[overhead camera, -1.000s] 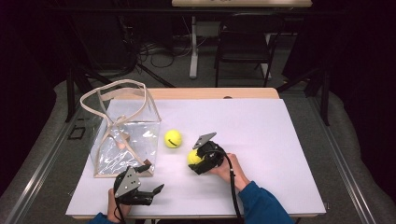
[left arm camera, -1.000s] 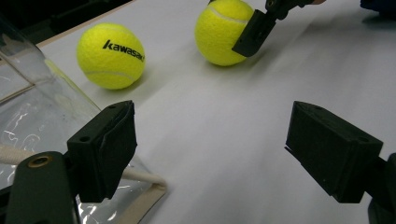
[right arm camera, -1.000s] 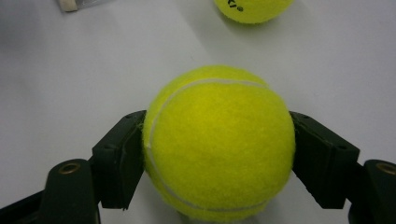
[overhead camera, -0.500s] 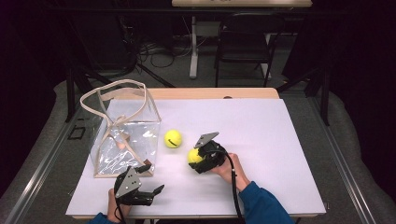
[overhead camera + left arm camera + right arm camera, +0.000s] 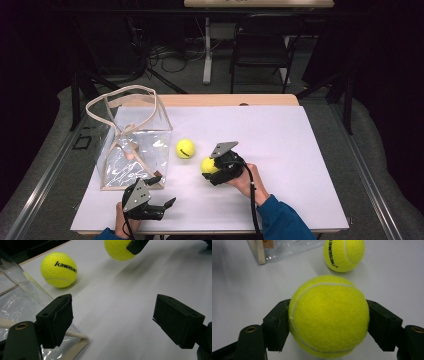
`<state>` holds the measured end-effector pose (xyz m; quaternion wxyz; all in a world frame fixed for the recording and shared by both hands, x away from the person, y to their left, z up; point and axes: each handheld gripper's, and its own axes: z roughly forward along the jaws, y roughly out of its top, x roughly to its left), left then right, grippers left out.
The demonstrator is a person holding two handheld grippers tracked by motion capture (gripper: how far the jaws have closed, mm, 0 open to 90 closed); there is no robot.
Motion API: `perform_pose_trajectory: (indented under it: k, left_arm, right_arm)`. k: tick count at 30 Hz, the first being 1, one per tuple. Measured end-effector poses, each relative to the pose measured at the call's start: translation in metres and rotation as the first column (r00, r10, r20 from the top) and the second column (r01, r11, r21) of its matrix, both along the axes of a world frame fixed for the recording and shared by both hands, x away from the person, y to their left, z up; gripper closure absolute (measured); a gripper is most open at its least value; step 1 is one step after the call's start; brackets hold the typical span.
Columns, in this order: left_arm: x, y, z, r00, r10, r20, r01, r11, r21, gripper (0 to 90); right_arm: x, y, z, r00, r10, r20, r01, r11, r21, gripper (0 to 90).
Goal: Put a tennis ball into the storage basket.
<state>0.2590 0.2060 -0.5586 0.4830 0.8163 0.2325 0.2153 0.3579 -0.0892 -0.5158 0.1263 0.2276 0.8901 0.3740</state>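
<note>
Right hand-held gripper newly closed on ball

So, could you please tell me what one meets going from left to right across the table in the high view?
Clear bag → left gripper → loose tennis ball → tennis ball held in the right gripper → the person's right hand.

right gripper now tighter on the nearer tennis ball, slightly raised
</note>
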Motion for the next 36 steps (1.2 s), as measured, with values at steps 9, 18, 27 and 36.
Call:
perform_pose_trajectory:
  k: [9,18,27,36]
  left_arm:
    - [0.001,0.001,0.0,1.0,0.006,0.001,-0.006,1.0,-0.007,16.1]
    - [0.001,0.001,-0.001,1.0,0.007,-0.002,-0.007,0.9999,-0.01,16.1]
    - [0.001,0.001,-0.001,1.0,0.004,-0.002,-0.004,1.0,-0.008,16.1]
    - [0.0,0.001,-0.001,1.0,0.005,0.0,-0.005,0.9999,-0.01,16.1]
  right_arm:
    - [-0.002,-0.004,0.007,0.9999,0.0,0.013,0.0,1.0,0.032,26.1]
    - [-0.005,-0.007,0.014,0.9994,0.002,0.033,-0.004,0.998,0.055,26.1]
    - [-0.008,-0.009,0.02,0.9987,0.001,0.05,-0.005,0.997,0.075,26.1]
    - [-0.012,-0.009,0.024,0.9971,-0.001,0.077,-0.007,0.995,0.1,26.1]
